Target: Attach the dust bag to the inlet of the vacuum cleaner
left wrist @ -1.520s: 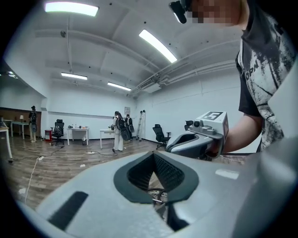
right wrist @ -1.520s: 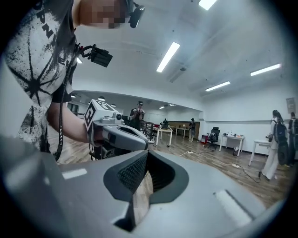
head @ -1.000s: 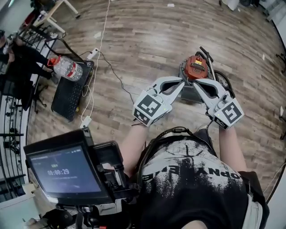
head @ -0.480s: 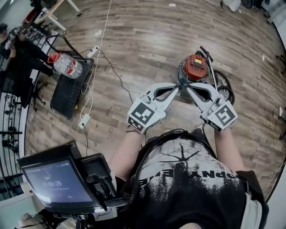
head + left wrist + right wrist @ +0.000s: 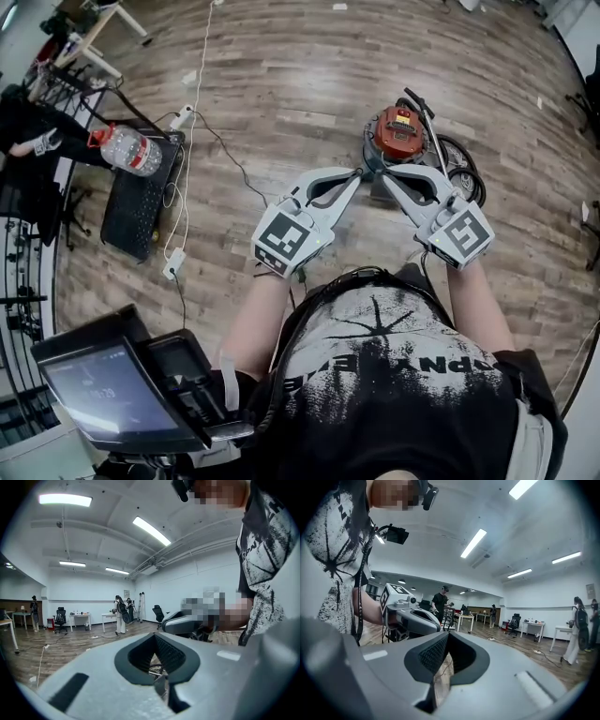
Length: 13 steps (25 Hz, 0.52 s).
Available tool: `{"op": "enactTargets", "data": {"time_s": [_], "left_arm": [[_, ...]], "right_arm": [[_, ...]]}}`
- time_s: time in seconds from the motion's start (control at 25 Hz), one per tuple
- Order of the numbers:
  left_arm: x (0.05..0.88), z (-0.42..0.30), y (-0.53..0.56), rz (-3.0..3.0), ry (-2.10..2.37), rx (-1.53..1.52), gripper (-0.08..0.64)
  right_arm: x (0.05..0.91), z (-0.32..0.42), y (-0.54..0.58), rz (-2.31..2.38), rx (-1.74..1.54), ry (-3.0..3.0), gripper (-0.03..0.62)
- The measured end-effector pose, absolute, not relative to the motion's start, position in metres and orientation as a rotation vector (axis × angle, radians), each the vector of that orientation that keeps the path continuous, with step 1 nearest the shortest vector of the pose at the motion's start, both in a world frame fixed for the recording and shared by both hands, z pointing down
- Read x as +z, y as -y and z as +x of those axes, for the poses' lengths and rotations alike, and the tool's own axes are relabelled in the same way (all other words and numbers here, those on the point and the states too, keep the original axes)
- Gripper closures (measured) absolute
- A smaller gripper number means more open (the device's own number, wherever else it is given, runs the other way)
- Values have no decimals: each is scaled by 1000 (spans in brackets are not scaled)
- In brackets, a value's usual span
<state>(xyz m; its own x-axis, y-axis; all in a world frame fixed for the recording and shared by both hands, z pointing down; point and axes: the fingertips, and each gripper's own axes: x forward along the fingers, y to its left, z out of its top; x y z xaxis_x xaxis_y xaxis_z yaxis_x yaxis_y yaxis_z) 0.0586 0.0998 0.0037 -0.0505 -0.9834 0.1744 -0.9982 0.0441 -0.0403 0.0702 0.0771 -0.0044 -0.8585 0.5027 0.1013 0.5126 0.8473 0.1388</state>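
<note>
The vacuum cleaner (image 5: 398,131), a round canister with a red top, stands on the wood floor ahead of me, with its dark hose (image 5: 466,174) coiled at its right. My left gripper (image 5: 360,174) and right gripper (image 5: 383,176) are held level in front of my chest. Their tips point at each other and almost meet just short of the canister. Both are shut with nothing between the pads. The left gripper view looks across its own shut left gripper (image 5: 157,663) to the right gripper (image 5: 187,623). The right gripper view looks across its shut right gripper (image 5: 444,662) to the left gripper (image 5: 412,618). No dust bag shows in any view.
A water bottle (image 5: 127,148) lies on a black mat (image 5: 136,202) at the left, beside a power strip (image 5: 182,116) and a white cable (image 5: 192,84). A screen device (image 5: 98,389) sits at my lower left. Standing people (image 5: 120,615), desks and office chairs (image 5: 514,620) are further off.
Both grippers have drawn slightly back from the vacuum cleaner toward my body. The head view has shifted. The jaws stayed shut.
</note>
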Motion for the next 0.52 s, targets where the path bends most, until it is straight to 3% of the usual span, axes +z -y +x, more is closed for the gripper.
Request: {"op": "enactTargets", "data": {"time_s": [0.52], "left_arm": [[12,59,-109,2077,2210,222,557]], "right_arm": [[3,72,-84,-807,-284,2950,586]]}}
